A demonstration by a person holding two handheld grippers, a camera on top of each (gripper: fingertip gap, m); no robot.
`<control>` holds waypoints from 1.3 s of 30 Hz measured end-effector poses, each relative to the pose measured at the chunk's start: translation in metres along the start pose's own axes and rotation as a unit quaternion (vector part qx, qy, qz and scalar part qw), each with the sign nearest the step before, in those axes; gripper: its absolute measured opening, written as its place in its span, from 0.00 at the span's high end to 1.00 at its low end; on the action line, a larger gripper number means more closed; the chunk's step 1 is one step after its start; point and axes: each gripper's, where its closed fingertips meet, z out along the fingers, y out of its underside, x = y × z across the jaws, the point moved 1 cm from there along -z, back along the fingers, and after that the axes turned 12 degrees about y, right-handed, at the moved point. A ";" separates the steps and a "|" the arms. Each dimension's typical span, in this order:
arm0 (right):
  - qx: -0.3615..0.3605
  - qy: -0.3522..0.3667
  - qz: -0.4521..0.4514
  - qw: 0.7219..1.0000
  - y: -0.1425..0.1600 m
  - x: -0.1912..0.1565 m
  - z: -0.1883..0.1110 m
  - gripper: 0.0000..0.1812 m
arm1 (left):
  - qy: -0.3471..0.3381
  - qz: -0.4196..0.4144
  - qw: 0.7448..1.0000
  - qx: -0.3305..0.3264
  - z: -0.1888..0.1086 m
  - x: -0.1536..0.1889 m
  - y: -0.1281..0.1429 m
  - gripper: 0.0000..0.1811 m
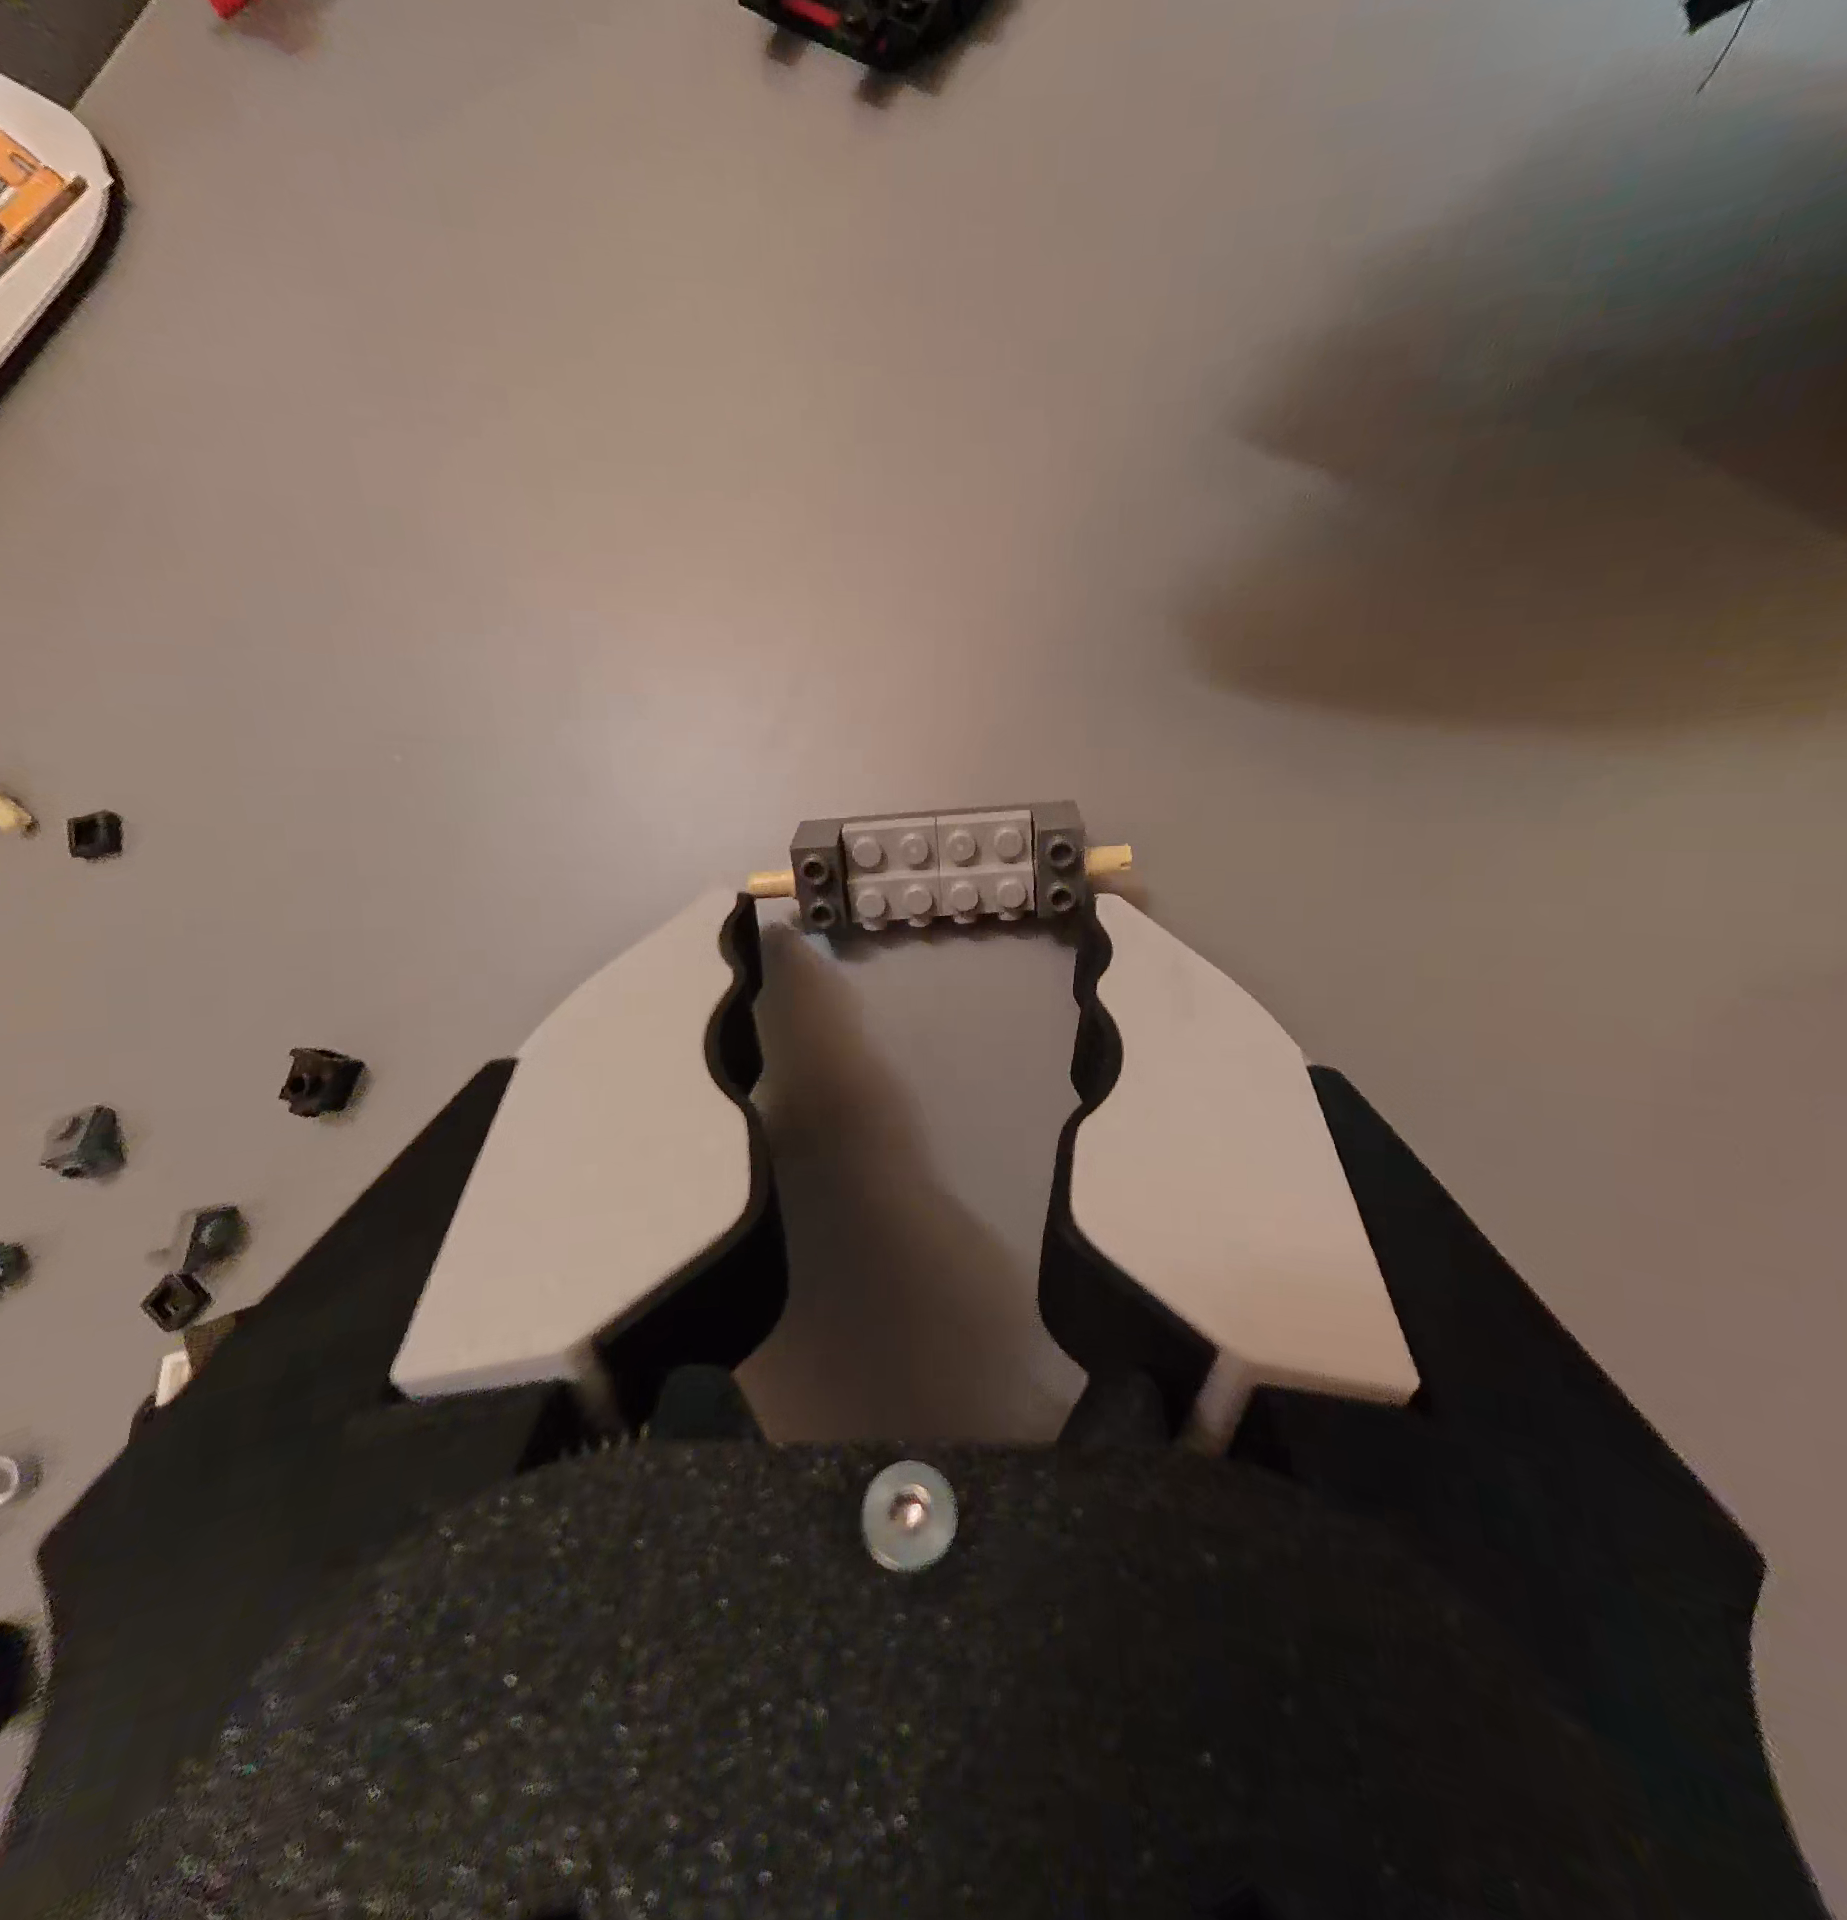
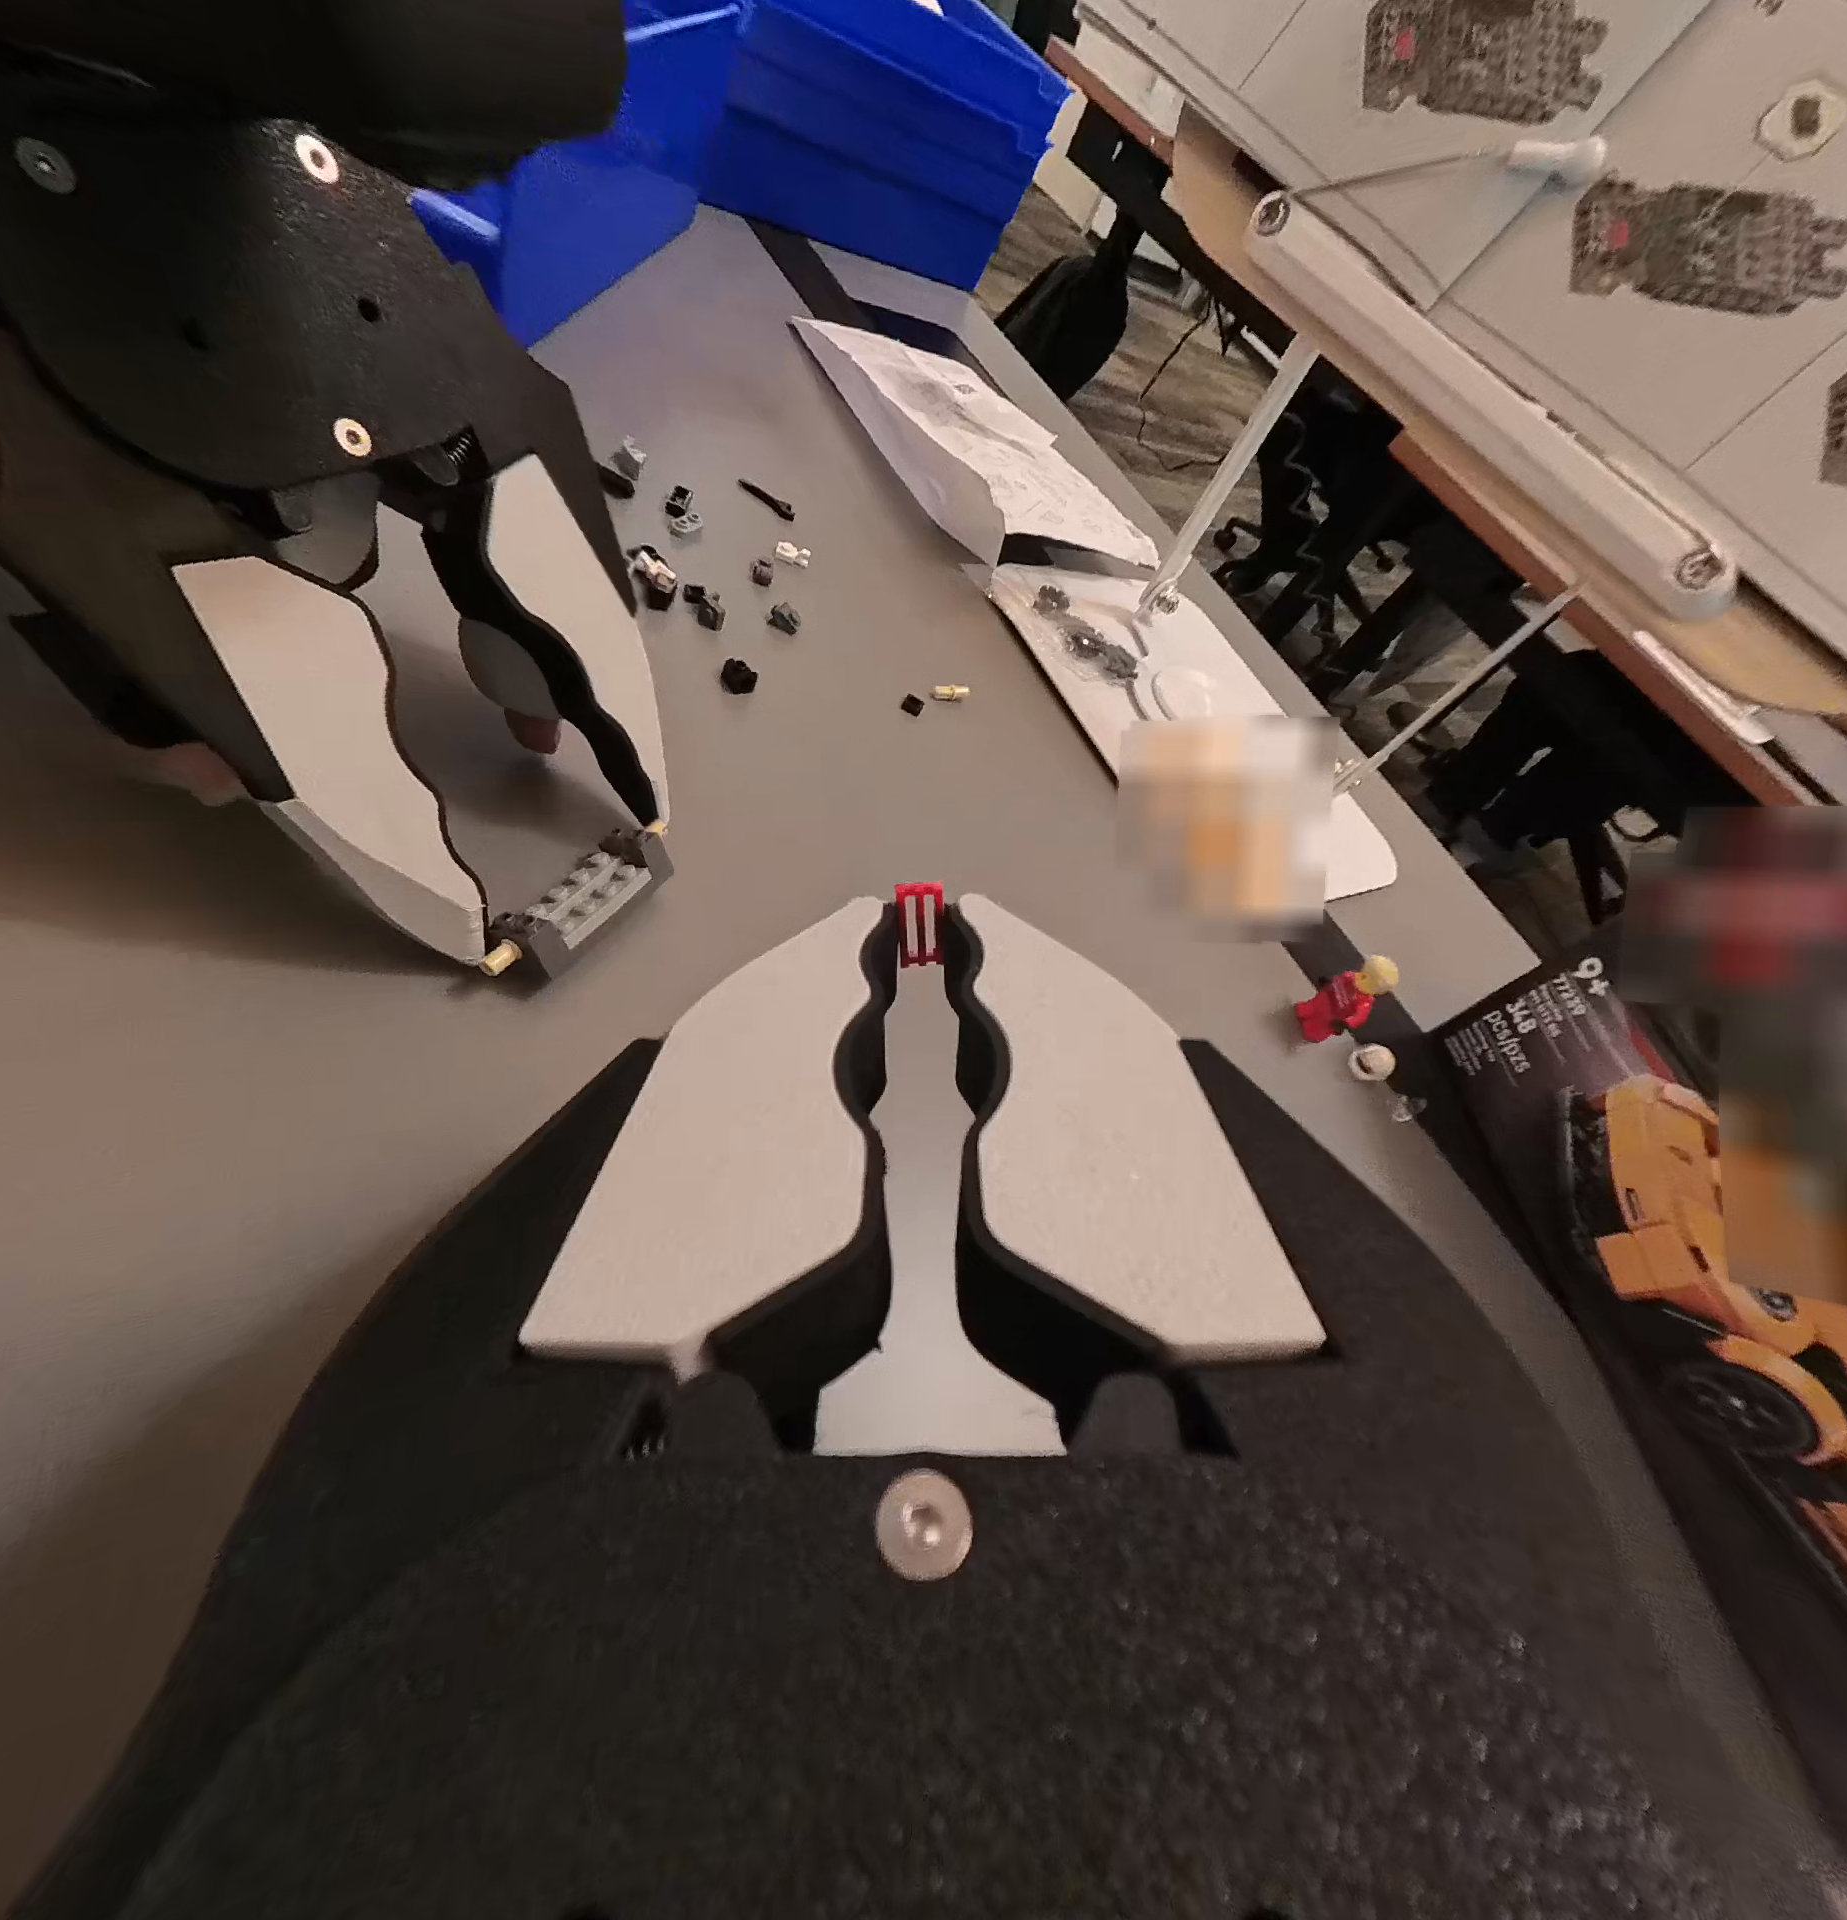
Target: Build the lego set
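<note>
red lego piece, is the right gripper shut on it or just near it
Shut on it: the right gripper pinches the red piece between its fingertips.

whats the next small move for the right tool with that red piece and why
Probably carry the right tool left toward the grey block and line the red piece up over its studs. The red piece is already pinched at the fingertips, and the left tool steadies the block by its tan pegs on the table, studs bare.
</note>
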 end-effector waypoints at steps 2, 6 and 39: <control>-0.011 -0.005 0.009 1.000 0.002 -0.002 0.002 0.96 | 0.001 -0.002 1.000 0.002 -0.001 0.001 0.001 0.68; -0.037 -0.010 0.026 0.999 0.008 -0.004 0.006 0.96 | 0.009 -0.002 1.000 0.006 -0.001 0.004 0.001 0.68; -0.275 -0.139 0.156 0.938 0.021 -0.063 0.024 0.96 | 0.027 0.007 0.998 0.055 -0.010 0.014 0.006 0.65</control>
